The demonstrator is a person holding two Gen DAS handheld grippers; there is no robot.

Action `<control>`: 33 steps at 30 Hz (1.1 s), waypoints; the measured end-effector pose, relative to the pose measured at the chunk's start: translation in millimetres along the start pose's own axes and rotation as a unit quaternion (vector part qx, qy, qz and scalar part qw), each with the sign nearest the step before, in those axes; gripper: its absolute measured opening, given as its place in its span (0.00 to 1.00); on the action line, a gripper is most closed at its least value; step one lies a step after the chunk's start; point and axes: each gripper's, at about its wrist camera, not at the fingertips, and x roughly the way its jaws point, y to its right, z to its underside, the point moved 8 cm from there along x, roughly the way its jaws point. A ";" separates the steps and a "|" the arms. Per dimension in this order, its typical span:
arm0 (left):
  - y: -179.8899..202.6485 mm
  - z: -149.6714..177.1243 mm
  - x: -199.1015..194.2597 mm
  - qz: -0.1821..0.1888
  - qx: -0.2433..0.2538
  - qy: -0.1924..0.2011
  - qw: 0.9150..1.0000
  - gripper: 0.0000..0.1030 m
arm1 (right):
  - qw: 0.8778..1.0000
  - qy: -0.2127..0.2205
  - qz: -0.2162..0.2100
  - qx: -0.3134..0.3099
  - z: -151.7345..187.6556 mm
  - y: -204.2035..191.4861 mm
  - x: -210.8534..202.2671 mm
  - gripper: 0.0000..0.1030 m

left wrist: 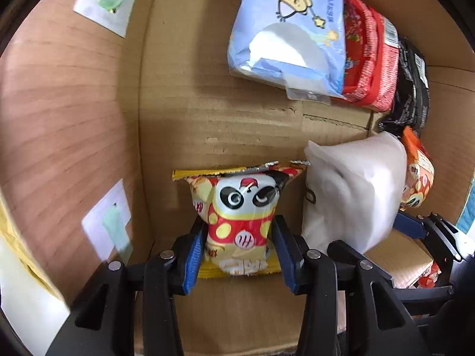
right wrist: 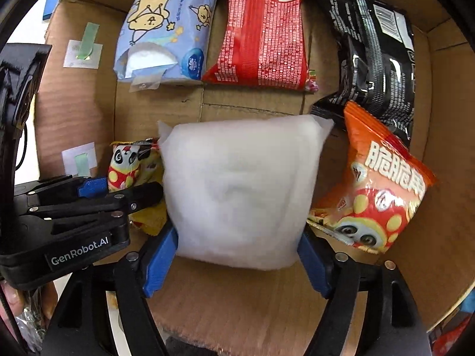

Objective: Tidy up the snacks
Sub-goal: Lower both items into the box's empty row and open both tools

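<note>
My left gripper point(left wrist: 239, 244) is shut on a yellow panda snack bag point(left wrist: 237, 207), held upright over the floor of a cardboard box point(left wrist: 178, 103). To its right my right gripper point(right wrist: 237, 255) is shut on a puffy white translucent bag point(right wrist: 240, 190), also inside the box. In the right wrist view the panda bag point(right wrist: 127, 163) and the left gripper point(right wrist: 118, 191) show at the left, touching the white bag. The white bag point(left wrist: 353, 190) appears beside the panda bag in the left wrist view.
Along the box's far wall lie a blue tissue pack point(right wrist: 163, 29), a red packet point(right wrist: 264, 29) and a black packet point(right wrist: 377, 53). An orange snack bag point(right wrist: 377, 187) leans at the right. The left box flap point(left wrist: 59, 103) carries taped labels.
</note>
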 end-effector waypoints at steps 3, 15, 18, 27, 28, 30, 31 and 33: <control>3.2 2.8 -6.6 -0.004 0.003 0.007 1.000 0.42 | 1.000 -0.001 0.001 -0.001 2.5 0.9 -7.2 0.77; 28.9 27.1 -55.5 -0.012 0.010 0.077 0.997 0.42 | 0.999 0.032 0.018 0.015 34.5 18.6 -48.3 0.77; 37.9 32.6 -67.7 -0.019 0.012 0.108 0.994 0.42 | 0.997 0.064 0.047 0.021 38.0 29.0 -62.1 0.77; 42.4 49.3 -110.7 -0.025 0.014 0.212 0.977 0.66 | 0.987 0.137 0.073 0.042 57.1 56.9 -111.7 0.77; 43.8 50.2 -116.6 -0.025 0.015 0.224 0.974 0.69 | 0.986 0.143 0.075 0.042 59.7 60.4 -117.1 0.77; 46.8 50.2 -122.7 -0.022 0.015 0.236 0.971 0.78 | 0.984 0.152 0.078 0.043 63.4 61.7 -126.6 0.81; 43.7 49.9 -126.4 -0.023 0.014 0.240 0.970 0.89 | 0.984 0.156 0.079 0.045 64.3 63.0 -131.1 0.85; 42.6 51.9 -126.5 -0.027 0.016 0.247 0.969 0.94 | 0.982 0.166 0.079 0.046 67.4 64.9 -139.9 0.94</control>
